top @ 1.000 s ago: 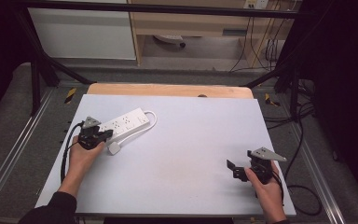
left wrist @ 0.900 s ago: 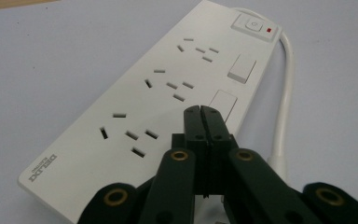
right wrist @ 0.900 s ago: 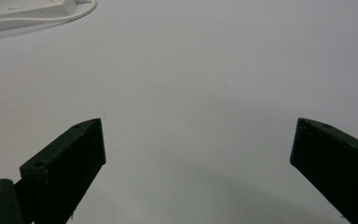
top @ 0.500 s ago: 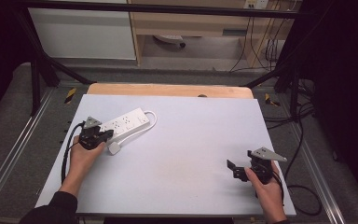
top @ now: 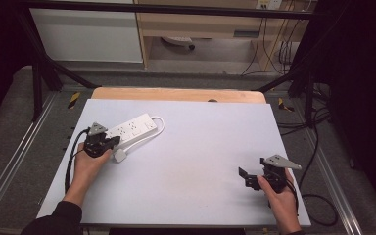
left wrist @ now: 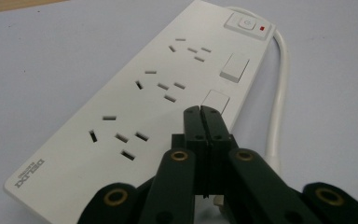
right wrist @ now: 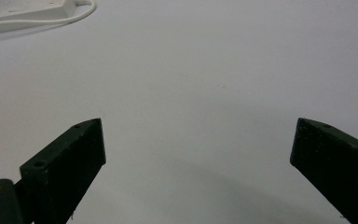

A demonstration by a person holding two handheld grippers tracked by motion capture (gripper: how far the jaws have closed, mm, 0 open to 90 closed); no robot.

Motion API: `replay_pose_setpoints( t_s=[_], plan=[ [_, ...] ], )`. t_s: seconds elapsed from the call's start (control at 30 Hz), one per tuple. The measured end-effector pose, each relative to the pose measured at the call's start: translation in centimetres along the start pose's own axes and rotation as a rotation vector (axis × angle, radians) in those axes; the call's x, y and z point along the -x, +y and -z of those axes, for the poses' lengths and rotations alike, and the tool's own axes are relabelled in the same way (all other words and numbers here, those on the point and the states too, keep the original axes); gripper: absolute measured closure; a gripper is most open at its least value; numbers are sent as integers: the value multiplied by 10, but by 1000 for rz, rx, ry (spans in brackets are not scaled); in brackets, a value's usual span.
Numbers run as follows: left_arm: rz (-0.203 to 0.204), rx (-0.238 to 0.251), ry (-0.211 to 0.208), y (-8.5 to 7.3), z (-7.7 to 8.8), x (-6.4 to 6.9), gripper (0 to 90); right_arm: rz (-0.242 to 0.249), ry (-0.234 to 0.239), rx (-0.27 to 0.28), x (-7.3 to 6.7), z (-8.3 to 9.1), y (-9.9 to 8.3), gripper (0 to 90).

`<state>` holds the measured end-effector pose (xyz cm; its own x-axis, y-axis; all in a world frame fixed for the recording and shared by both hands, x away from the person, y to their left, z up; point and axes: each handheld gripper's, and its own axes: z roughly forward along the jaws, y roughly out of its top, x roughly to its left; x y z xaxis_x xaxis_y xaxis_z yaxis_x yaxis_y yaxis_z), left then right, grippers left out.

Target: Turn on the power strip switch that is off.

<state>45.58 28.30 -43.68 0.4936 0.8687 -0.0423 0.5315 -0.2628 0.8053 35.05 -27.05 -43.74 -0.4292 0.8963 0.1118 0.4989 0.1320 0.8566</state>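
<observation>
Power strip [top: 129, 129] lies flat at left rear of the surface [top: 186, 171], long axis diagonal, switch end and cord toward far right. Left gripper [left wrist: 200, 110]: jaws closed together, empty, tips over the strip's near half (contact unclear). Right gripper [right wrist: 198, 140]: jaws wide, idle. Nothing plugged or pressed yet.

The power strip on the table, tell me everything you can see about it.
The power strip is a long white bar that looks like plastic, lying flat on the pale table toward its left side. Its top has three socket groups, rocker switches beside them, and a main button with a red light at the far end, where a white cord leaves and loops back. A grey brand mark sits at the near end. The left gripper, fingers together, is over its near half; contact is unclear.
</observation>
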Motion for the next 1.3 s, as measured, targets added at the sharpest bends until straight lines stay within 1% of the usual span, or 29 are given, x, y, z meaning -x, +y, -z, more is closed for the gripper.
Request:
replay_pose_setpoints(
  t_s=[0.47,0.6,0.63,0.87,0.93,1.0,1.03,1.1,1.13,1.17,1.23,1.27,1.3],
  plan=[
    [5,11,-6,0,1,0,900,0,0,0,0,0,0,36],
    [6,25,-4,1,3,0,899,-2,-1,0,0,0,0,36],
    [8,31,-2,1,3,0,878,-2,-1,0,0,0,0,36],
    [6,61,5,3,5,2,819,-2,-1,0,0,0,0,36],
    [5,69,10,4,6,2,774,-1,-1,0,0,0,0,36],
    [8,73,12,4,6,2,757,-1,-1,0,0,0,0,36],
    [10,76,12,5,6,2,714,-1,-1,0,0,0,0,36],
    [13,81,14,5,7,3,697,-1,-1,0,0,0,0,36],
    [18,86,15,5,7,3,647,-1,-1,1,0,0,0,36],
    [20,89,18,6,7,4,647,-1,-1,1,0,0,0,36],
    [23,97,21,7,7,4,586,-1,-1,1,0,0,0,36],
    [25,101,23,7,7,5,527,-3,-1,1,0,0,0,36],
    [29,104,26,8,7,5,527,-3,-1,1,0,0,0,36]
  ],
)
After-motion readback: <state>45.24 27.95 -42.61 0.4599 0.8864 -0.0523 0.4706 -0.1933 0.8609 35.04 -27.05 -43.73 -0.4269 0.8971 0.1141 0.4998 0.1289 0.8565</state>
